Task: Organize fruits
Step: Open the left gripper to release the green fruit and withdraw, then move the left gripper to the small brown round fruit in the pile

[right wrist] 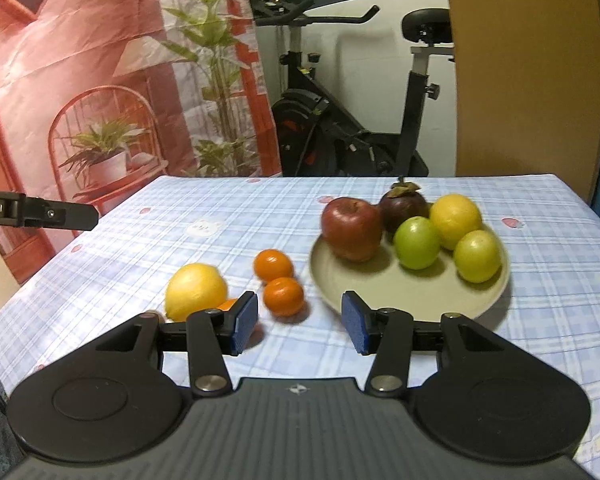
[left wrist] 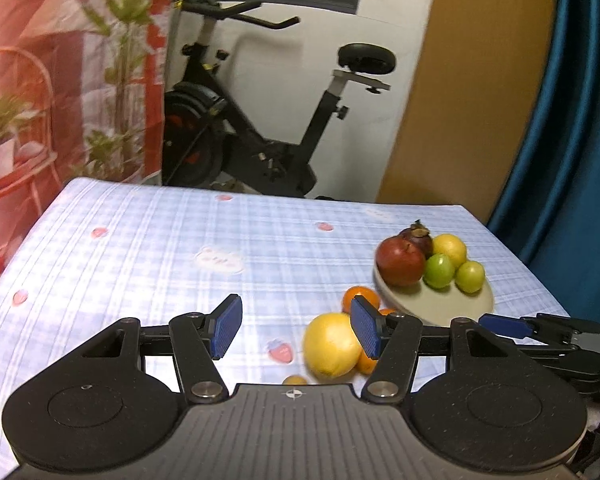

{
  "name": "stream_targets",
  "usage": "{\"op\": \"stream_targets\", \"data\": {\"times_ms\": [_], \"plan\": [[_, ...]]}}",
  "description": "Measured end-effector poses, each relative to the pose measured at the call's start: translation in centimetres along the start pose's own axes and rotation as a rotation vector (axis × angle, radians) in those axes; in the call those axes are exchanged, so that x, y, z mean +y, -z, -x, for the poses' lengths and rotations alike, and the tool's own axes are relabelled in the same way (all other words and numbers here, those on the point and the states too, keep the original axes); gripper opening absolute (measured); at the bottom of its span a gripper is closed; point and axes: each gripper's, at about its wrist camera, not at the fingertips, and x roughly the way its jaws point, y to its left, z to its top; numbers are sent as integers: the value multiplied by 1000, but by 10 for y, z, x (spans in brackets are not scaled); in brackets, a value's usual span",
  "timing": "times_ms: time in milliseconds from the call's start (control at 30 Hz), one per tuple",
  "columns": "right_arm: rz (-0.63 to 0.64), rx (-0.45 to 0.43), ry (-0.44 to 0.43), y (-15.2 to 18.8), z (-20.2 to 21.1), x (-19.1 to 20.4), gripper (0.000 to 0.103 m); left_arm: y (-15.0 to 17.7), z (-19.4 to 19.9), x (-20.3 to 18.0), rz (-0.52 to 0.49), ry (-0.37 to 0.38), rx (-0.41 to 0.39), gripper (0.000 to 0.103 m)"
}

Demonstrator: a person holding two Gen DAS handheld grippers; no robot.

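Both grippers w/ jaws apart, nothing btwn: left gripper (left wrist: 296, 326) near the lemon (left wrist: 332, 346), right gripper (right wrist: 300, 322) by the plate (right wrist: 380, 292) w/ apple (right wrist: 352, 228).

"bot.ai" on the left tool (right wrist: 40, 213)

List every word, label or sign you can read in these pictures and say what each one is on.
"bot.AI": white letters on the black body of the left hand-held gripper at the left edge of the right wrist view; the start of the word is cut off.
Pale badge prints on the tablecloth: too blurred to read.
No other text shows on the fruit, plate or exercise bike.
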Motion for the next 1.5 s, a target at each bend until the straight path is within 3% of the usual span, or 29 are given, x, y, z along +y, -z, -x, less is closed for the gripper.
{"op": "stream_targets", "data": {"times_ms": [300, 533, 933, 1500], "plan": [[21, 58, -21, 15, 2, 13, 50, 14, 9, 17, 32, 2, 19, 62], [13, 86, -15, 21, 4, 12, 50, 24, 9, 9, -7, 45, 58, 62], [35, 86, -21, 24, 8, 19, 50, 43, 12, 6, 7, 90, 80, 62], [113, 71, -35, 7, -11, 26, 50, 46, 2, 19, 61, 91, 89, 62]]}}
